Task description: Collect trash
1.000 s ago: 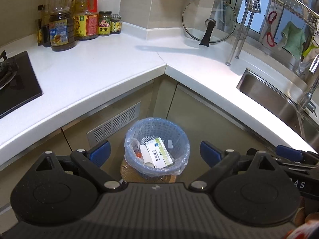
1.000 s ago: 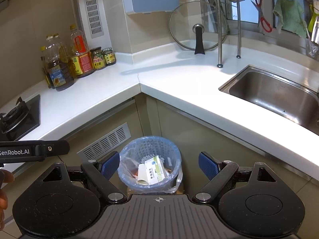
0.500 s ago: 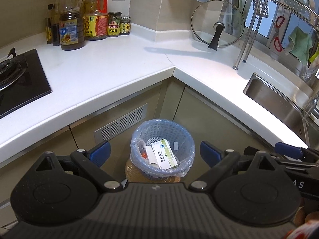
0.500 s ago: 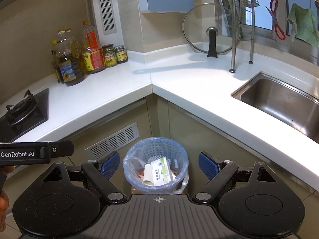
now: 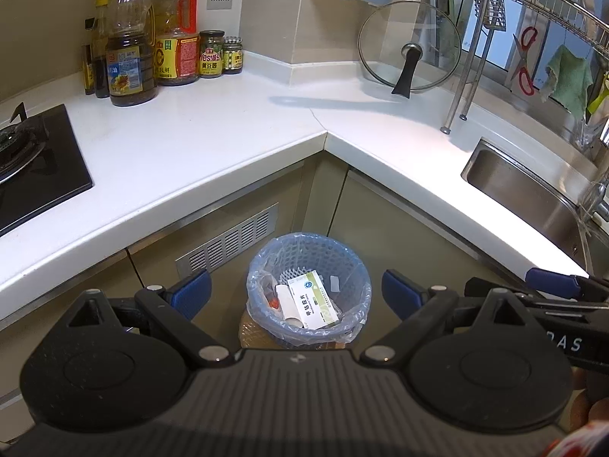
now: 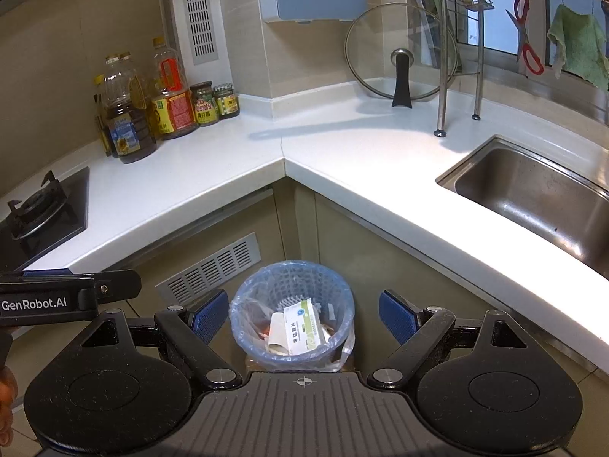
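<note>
A blue mesh trash bin point(image 5: 338, 251) with a clear liner stands on the floor in the counter's corner; it also shows in the right wrist view point(image 6: 262, 285). Inside lie a white and green medicine box point(image 5: 312, 301) point(image 6: 302, 327), a white tube point(image 5: 285, 301) and some reddish scraps. My left gripper point(image 5: 296, 291) is open and empty, held above the bin. My right gripper point(image 6: 303, 316) is open and empty, also above the bin, to the right of the left one.
A white L-shaped counter point(image 5: 213, 144) wraps the corner. On it stand oil bottles and jars point(image 5: 152, 61) at back left, a gas hob point(image 5: 26, 160) at left, a glass lid point(image 5: 409, 45), a dish rack leg point(image 5: 449, 114), and a steel sink point(image 6: 533, 190) at right.
Both grippers have drawn up and back from the bin, so more of the counter shows and the bin looks smaller. Both stay open and empty.
</note>
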`<action>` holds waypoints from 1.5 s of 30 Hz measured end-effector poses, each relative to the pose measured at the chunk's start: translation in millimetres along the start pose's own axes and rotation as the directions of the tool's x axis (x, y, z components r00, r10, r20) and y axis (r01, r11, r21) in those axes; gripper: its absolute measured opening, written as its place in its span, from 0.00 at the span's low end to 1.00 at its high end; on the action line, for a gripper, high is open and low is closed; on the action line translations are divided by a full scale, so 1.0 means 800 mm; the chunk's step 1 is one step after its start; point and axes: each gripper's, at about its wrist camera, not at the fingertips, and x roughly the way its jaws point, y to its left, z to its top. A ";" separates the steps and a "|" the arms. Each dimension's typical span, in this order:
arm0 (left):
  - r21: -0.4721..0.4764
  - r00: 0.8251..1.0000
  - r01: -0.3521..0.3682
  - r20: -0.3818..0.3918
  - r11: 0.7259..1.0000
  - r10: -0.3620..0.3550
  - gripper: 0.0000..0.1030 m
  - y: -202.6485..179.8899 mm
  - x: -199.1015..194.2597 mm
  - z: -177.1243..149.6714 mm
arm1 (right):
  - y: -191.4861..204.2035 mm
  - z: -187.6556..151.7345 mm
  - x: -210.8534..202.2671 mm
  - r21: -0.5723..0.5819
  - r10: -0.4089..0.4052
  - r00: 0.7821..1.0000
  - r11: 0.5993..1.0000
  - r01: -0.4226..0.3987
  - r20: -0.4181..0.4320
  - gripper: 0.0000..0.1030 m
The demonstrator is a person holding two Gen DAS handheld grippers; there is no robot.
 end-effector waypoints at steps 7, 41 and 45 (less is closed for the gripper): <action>0.002 1.000 -0.003 -0.001 1.000 0.003 0.92 0.000 0.000 -0.001 | -0.001 0.000 0.000 0.001 -0.001 1.000 1.000 0.001 0.002 0.83; 0.004 1.000 -0.003 0.000 1.000 0.003 0.92 -0.002 0.000 -0.001 | -0.003 0.002 -0.002 0.005 -0.005 1.000 1.000 0.005 0.006 0.83; 0.005 1.000 -0.002 0.000 1.000 0.002 0.92 -0.003 0.000 -0.001 | -0.003 0.002 -0.001 0.005 -0.007 1.000 1.000 0.007 0.006 0.83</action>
